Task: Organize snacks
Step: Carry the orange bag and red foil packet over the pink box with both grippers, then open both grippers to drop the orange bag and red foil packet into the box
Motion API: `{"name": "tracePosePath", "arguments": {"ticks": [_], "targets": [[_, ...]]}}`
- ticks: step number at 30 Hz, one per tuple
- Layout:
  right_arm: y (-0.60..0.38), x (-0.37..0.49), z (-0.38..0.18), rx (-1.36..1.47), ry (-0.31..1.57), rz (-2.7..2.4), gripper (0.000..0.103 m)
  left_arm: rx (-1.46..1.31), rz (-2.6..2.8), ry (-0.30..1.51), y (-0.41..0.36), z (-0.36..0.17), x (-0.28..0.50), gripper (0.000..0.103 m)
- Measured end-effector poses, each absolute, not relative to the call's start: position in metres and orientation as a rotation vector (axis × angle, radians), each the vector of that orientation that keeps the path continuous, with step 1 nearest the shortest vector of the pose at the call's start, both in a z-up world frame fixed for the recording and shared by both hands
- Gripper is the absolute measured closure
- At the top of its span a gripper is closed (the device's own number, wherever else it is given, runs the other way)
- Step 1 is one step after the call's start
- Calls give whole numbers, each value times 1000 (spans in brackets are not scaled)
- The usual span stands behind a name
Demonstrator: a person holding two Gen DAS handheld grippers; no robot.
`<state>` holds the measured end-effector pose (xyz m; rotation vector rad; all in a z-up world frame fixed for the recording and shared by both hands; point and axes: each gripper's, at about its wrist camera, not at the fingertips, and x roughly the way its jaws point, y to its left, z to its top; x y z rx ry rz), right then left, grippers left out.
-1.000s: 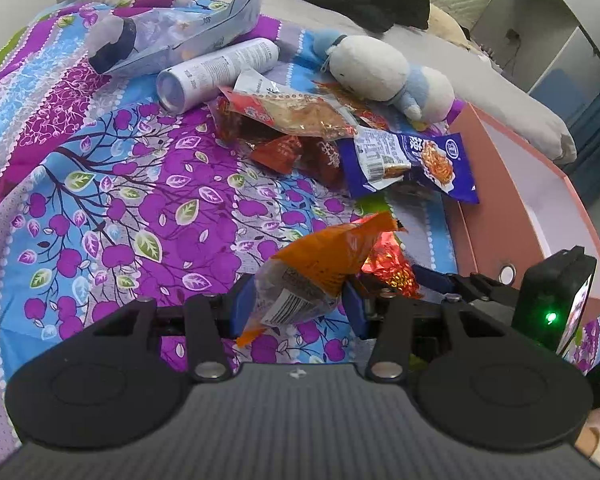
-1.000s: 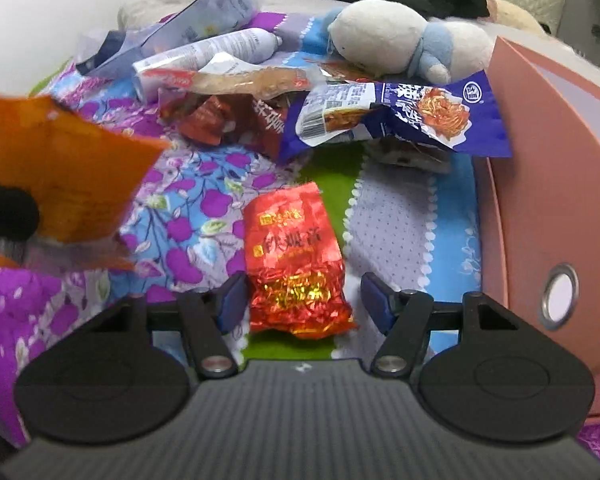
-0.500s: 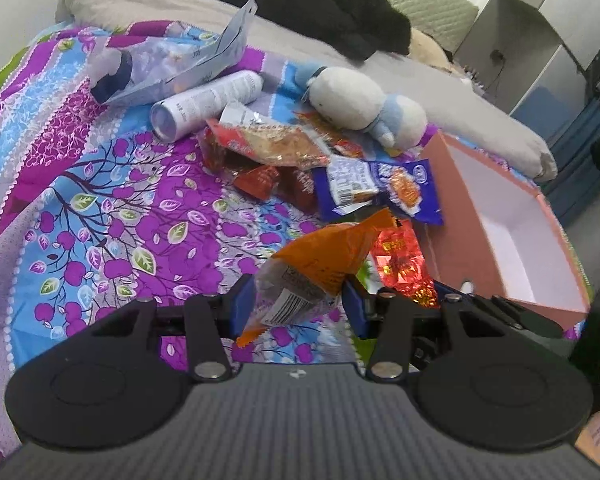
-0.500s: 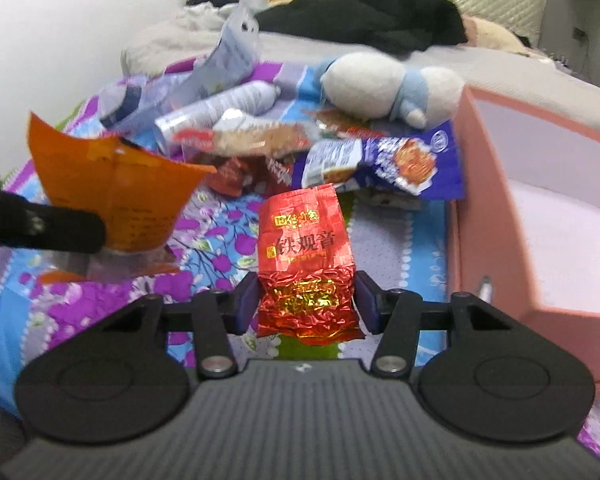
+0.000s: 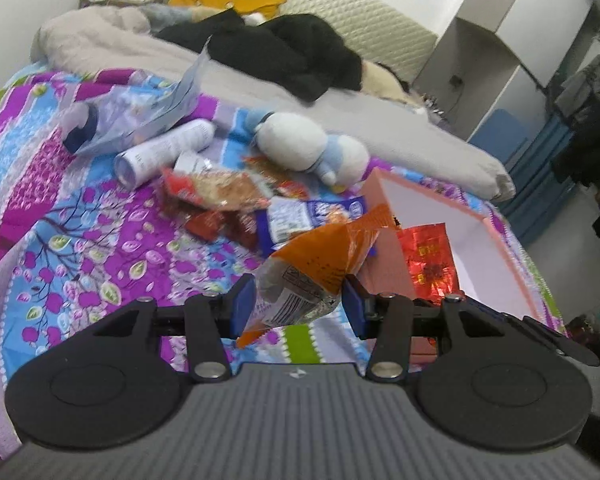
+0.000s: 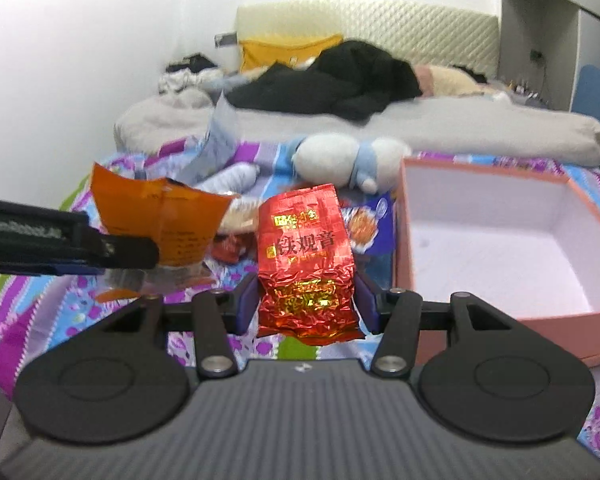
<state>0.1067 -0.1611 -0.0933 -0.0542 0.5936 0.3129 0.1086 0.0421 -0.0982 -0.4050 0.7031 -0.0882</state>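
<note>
My left gripper (image 5: 298,307) is shut on an orange snack bag (image 5: 320,264), held up over the flowered bedspread. My right gripper (image 6: 306,300) is shut on a red foil tea packet (image 6: 306,256), lifted clear of the bed. The same red packet (image 5: 430,258) shows in the left wrist view against the pink box (image 5: 484,240), and the orange bag (image 6: 160,220) with the left gripper's arm appears at the left of the right wrist view. The pink box (image 6: 500,248), open-topped with a white inside, stands to the right of both grippers.
More snacks lie in a heap on the bedspread: a blue packet (image 5: 312,216), a red-and-clear packet (image 5: 216,192) and dark red wrappers. A white tube (image 5: 164,152), a clear pouch (image 5: 140,116) and a plush toy (image 5: 312,148) lie beyond. Grey duvet and black clothes fill the far bed.
Both grippers have risen, each carrying its packet. The right gripper shut on the red packet, which lay on the bed a second ago, and lifted it. The pink box's inside has come into view.
</note>
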Motion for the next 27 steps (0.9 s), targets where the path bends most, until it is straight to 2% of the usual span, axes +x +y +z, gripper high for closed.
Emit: {"name": "tracePosePath", "arguments": {"ticks": [11,27], "targets": [[-204,88,-60,-28,514,208,49,-384,-194,650,-3,-63,109,50],[-275,121,-69,28,550,64,49,-323,-315,688,-84,-58,177,51]]}}
